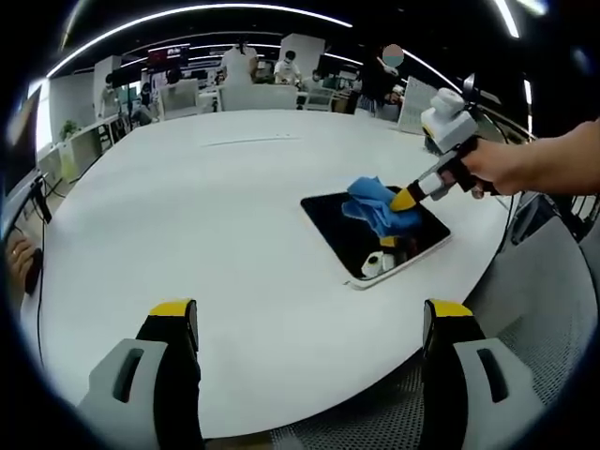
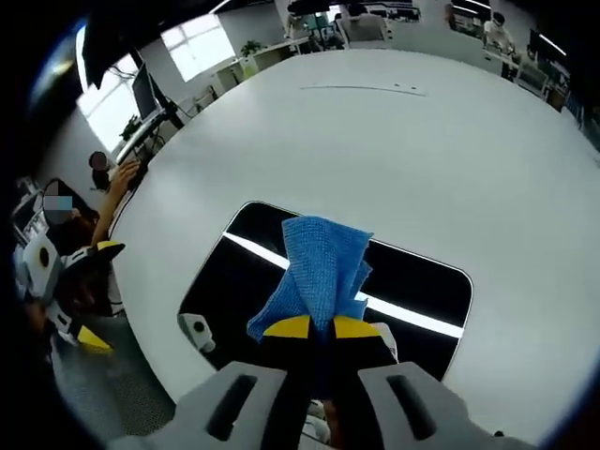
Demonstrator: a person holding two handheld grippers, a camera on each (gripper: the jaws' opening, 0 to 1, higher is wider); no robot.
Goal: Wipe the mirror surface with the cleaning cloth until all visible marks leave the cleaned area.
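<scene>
Jaws of the right gripper (image 2: pixel 322 327) pinched together on the blue cleaning cloth (image 2: pixel 319 267), yellow tips nearly meeting with a bunch of fabric clamped between them and the rest of the cloth fanning forward over the glass. Under the cloth, the mirror (image 2: pixel 234 281) — a dark rounded rectangle with a pale rim, lying flat on the white table (image 2: pixel 394 150) close to its near edge, a bright strip of ceiling light reflected across it. In the left gripper view, the same right gripper (image 1: pixel 405 198) reaching in from the right, held in a person's hand (image 1: pixel 506 167), its yellow tip pressed into the cloth (image 1: pixel 380 204) near the far right part of the mirror (image 1: pixel 342 230). Left gripper (image 1: pixel 311 323) well back from the mirror over bare table (image 1: pixel 225 206) — jaws spread wide, nothing between them. Beyond the table, office desks, screens and a few people, too small to detail.
</scene>
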